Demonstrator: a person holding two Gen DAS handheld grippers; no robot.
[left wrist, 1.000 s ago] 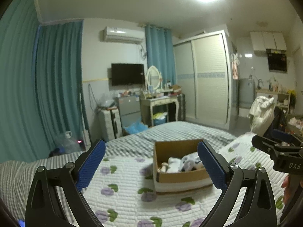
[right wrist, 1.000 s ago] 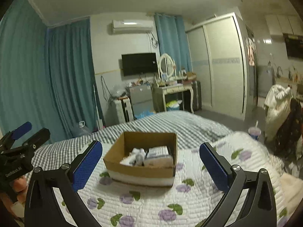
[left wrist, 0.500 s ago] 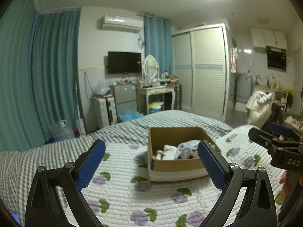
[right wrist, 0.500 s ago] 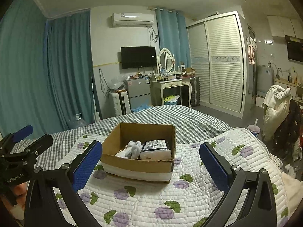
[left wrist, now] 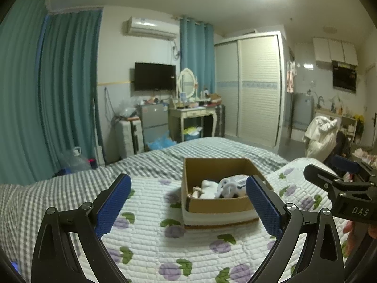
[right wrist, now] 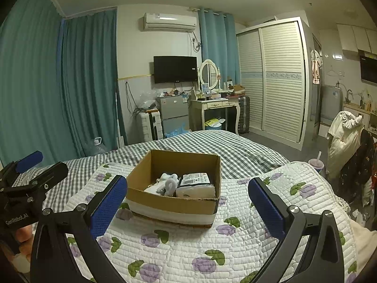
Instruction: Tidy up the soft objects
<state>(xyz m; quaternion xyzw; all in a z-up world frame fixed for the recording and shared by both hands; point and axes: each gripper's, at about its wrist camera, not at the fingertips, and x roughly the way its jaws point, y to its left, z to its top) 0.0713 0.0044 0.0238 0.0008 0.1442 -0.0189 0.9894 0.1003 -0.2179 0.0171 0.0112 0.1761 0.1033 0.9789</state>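
Observation:
An open cardboard box (left wrist: 219, 204) (right wrist: 169, 202) sits on a white quilt with purple flowers (left wrist: 188, 254) (right wrist: 183, 247) on the bed. Inside lie a grey-white plush toy (right wrist: 168, 182) (left wrist: 227, 187) and a white soft pack with a printed label (right wrist: 196, 186). My left gripper (left wrist: 188, 202) is open and empty, held in front of the box. My right gripper (right wrist: 187, 202) is open and empty, also short of the box. Each gripper shows at the edge of the other's view.
A grey checked bedsheet (right wrist: 212, 146) covers the far part of the bed. Beyond stand teal curtains (right wrist: 87, 82), a small fridge (right wrist: 173, 113), a dressing table (right wrist: 215, 106), a wardrobe (right wrist: 273, 80) and a chair with clothes (right wrist: 344, 136).
Both grippers have tilted down and drawn a little closer to the box, which now sits lower and larger in both views. Both stay open and empty.

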